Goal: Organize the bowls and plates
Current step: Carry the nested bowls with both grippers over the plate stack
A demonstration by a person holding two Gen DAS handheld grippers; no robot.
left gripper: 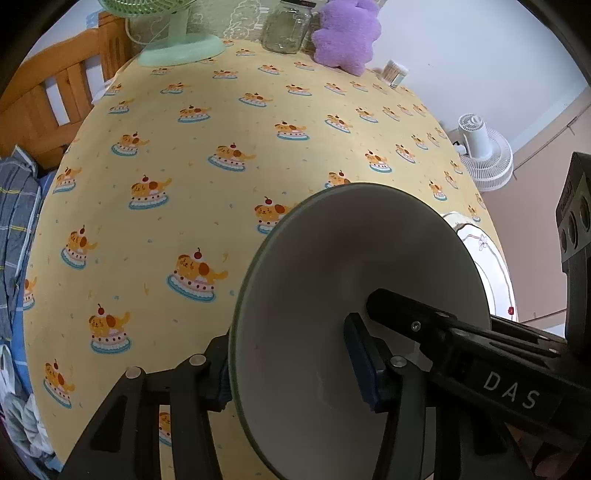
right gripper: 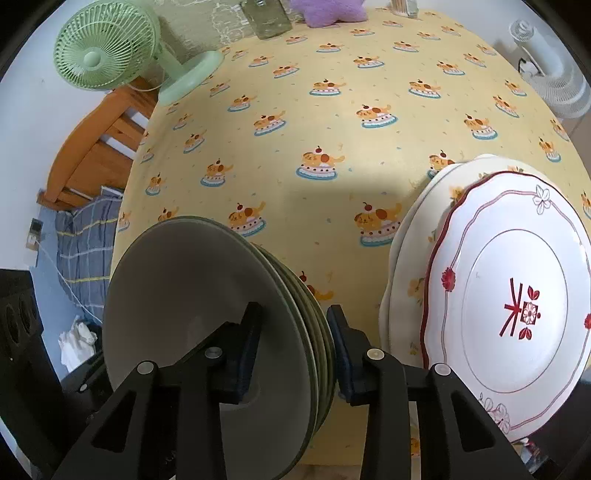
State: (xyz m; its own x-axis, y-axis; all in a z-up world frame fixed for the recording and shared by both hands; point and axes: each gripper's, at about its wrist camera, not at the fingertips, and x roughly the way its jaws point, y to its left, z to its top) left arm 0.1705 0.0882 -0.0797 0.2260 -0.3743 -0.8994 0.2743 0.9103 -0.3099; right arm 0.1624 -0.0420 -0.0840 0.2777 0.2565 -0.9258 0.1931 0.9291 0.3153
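Note:
A stack of several grey-green bowls (right gripper: 207, 295) sits near the front edge of the table. My right gripper (right gripper: 295, 350) is shut on it, one pad inside the top bowl and the other against the outside of the stack. My left gripper (left gripper: 288, 369) straddles the top bowl (left gripper: 332, 258) at its rim, one finger outside and the inner pad standing off the wall. A right gripper finger (left gripper: 399, 314) reaches into the same bowl. Beside the stack, a white plate with a red rim (right gripper: 517, 258) lies on a cream plate (right gripper: 413, 258).
The yellow patterned tablecloth (right gripper: 332, 122) covers the table. A green fan (right gripper: 107, 48), a glass jar (left gripper: 286, 29), a purple plush (left gripper: 347, 33) and a small toothpick holder (left gripper: 394, 72) stand along the back. A wooden chair (left gripper: 48, 99) and bedding are at the left, and a white floor fan (left gripper: 484, 155) at the right.

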